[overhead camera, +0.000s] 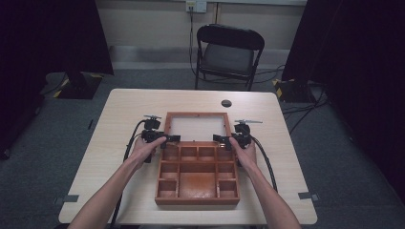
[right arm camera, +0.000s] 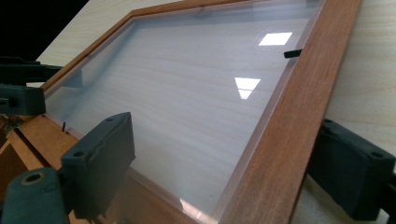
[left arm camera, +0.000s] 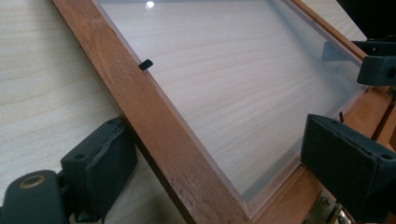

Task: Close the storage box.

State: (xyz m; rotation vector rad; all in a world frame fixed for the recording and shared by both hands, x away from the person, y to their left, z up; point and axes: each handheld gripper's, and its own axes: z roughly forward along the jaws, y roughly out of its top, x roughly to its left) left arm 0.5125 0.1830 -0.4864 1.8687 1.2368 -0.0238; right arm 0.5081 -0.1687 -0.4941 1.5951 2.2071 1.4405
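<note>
Left hand-held gripper (overhead camera: 173, 139) and right hand-held gripper (overhead camera: 219, 139) straddle the side rails of a wooden box's opened lid (overhead camera: 197, 115), jaws apart.

From the left: on the pale tabletop (overhead camera: 119, 114), the left hand-held gripper has one jaw outside the lid's left rail and the other over the clear pane (left arm camera: 224, 88), with gaps showing, so it is not clamped. The lid lies flat behind the wooden box (overhead camera: 197, 177), joined to it at the hinge edge, with the tabletop showing through the pane. The box's compartments lie open nearer the person. On the right, the right hand-held gripper likewise stands with one jaw on each side of the right rail, apart from it. A black folding chair (overhead camera: 229, 53) stands beyond the tabletop.
</note>
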